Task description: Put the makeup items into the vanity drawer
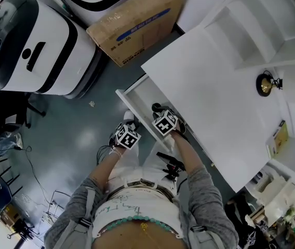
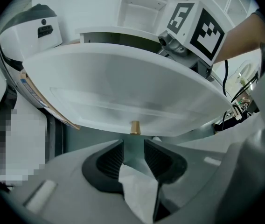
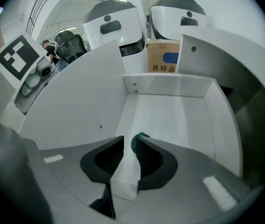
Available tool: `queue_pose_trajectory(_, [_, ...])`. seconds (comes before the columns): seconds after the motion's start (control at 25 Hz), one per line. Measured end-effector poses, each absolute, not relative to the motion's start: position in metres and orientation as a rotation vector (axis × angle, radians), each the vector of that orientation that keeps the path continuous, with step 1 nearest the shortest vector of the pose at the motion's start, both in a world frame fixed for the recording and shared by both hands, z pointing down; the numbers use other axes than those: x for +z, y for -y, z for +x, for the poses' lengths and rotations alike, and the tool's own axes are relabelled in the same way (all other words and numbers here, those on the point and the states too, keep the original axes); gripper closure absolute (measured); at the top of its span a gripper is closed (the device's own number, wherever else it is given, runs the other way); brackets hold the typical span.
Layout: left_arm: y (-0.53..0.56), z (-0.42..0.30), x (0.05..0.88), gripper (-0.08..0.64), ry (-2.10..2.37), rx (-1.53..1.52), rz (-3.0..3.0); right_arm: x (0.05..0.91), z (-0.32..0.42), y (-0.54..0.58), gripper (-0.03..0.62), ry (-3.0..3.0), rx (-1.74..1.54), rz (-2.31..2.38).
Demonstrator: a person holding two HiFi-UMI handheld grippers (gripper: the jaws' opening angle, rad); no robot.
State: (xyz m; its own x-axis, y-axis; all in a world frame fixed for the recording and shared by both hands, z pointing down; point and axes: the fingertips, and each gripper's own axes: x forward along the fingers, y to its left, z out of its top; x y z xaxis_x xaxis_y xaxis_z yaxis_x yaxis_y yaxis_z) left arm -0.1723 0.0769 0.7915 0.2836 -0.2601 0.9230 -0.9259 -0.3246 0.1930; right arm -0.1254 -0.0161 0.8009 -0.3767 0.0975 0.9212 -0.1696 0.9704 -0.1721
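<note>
Lying on the floor of the vanity drawer [image 3: 170, 111], the one makeup item [image 3: 134, 143] clearly in view is a small dark green round piece. It sits just past the tip of one jaw of the right gripper [image 3: 129, 139], at about twelve o'clock from it. That gripper's jaws stand a narrow gap apart. Bare drawer floor shows through the gap and nothing is clamped. Judgement: the item is set down, not held.

In the head view the drawer projects from the white bench [image 1: 204, 87] toward eight o'clock. The left gripper [image 2: 133, 143] faces the drawer front, jaws likewise apart and holding nothing. The brass knob [image 2: 135, 127] is at twelve o'clock, just beyond the jaw tips and apparently untouched.

Recommended practice for this step:
- Draw the right gripper up and back toward six o'clock without brushing the item, which looks likely to roll.
- Clear the drawer's side walls before any push on the front.
- Meet the knob squarely with the left gripper.

A dark round object with a gold centre [image 1: 264, 83] stands on the bench at three o'clock. Whether it is a makeup item cannot be told.
</note>
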Motion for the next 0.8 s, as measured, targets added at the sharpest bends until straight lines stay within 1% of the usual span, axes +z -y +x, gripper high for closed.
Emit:
queue_pose_trajectory(0.24, [-0.073, -0.168, 0.790, 0.423, 1.078, 1.070, 1.780, 0.790, -0.120, 0.017, 0.489, 1.947, 0.271, 0.059])
queue_pose_trajectory(0.56, [-0.074, -0.168, 0.791, 0.423, 1.069, 1.090, 1.784, 0.772, -0.120, 0.015, 0.546, 1.982, 0.259, 0.056])
queue_pose_trajectory(0.8, [-0.076, -0.168, 0.790, 0.423, 1.063, 1.107, 1.785, 0.756, -0.116, 0.015, 0.558, 2.013, 0.245, 0.066])
